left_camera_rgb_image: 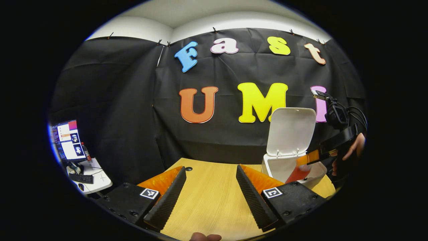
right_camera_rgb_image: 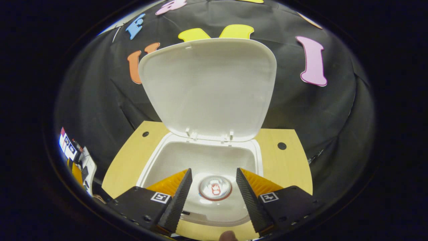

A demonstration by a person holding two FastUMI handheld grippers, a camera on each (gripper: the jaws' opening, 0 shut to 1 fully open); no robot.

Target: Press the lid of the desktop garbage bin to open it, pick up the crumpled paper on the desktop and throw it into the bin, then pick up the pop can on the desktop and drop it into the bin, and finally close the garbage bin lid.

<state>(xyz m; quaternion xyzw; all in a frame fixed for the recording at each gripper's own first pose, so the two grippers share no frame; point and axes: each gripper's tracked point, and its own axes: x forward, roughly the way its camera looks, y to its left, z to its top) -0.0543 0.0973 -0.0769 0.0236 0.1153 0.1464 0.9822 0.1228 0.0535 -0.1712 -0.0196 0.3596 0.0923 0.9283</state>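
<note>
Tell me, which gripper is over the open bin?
The right gripper, fingers apart above the bin with the pop can between them; the left gripper hangs over the table beside it.

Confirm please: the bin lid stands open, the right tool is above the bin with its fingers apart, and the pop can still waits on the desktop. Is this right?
Not quite. The pop can is not on the desktop; in the right gripper view it lies inside the bin, seen top-on between the fingers of the right tool. The rest holds: the lid stands open and the fingers are apart.
</note>
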